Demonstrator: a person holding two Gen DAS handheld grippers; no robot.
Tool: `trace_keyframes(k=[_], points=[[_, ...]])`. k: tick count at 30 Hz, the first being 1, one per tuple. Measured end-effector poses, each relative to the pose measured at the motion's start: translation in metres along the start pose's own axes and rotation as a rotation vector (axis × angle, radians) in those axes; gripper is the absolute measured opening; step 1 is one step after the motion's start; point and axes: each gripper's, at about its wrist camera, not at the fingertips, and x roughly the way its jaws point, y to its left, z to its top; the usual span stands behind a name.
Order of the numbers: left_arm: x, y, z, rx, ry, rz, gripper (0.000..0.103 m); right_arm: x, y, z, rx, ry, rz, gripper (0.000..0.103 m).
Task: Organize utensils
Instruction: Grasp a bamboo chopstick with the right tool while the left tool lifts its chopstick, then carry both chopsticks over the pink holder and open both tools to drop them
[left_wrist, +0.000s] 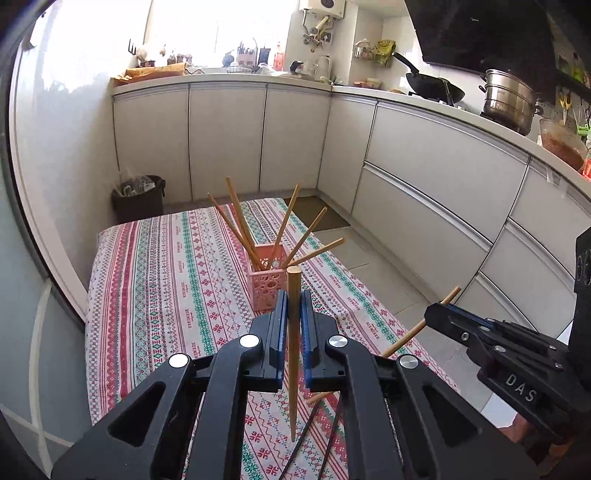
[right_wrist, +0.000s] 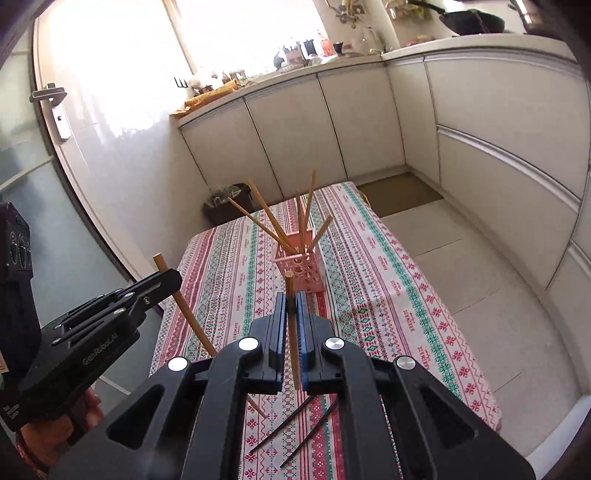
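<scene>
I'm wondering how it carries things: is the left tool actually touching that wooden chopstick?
Touching. The left wrist view shows the left tool with its blue pads pressed against both sides of the wooden chopstick, holding it upright off the tablecloth.

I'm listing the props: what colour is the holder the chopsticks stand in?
Pink, with round cut-outs in its sides; the holder shows best in the left wrist view.

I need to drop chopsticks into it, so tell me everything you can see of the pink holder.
The pink holder is a small square box, plastic by its look, with walls pierced by round holes. It stands upright and open-topped on the patterned tablecloth, mid-table. Several wooden chopsticks stand in it, fanned outward over its rim. Neither gripper touches it.
</scene>
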Motion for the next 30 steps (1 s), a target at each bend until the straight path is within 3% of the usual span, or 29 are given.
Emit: trace_keyframes(k=[8,17,21,27,30], points=[[-0.014,-0.003,0.05,0.024,-0.09,0.034,0.006,-0.046,0.01,0.072,-0.013,-0.118,0.047,0.006],[-0.003,0.0,0.125,0.015,-0.231,0.057,0.006,-0.062,0.026,0.155,-0.059,-0.292,0.08,0.006],[0.024,-0.002,0.139,0.03,-0.233,0.062,0.006,-0.04,0.026,0.18,-0.087,-0.34,0.066,0.006],[0.052,0.016,0.154,-0.036,-0.298,0.075,0.006,0.019,0.011,0.199,-0.103,-0.344,0.054,0.006],[0.068,0.026,0.161,-0.053,-0.293,0.075,0.006,0.045,0.003,0.208,-0.098,-0.335,0.057,0.006]])
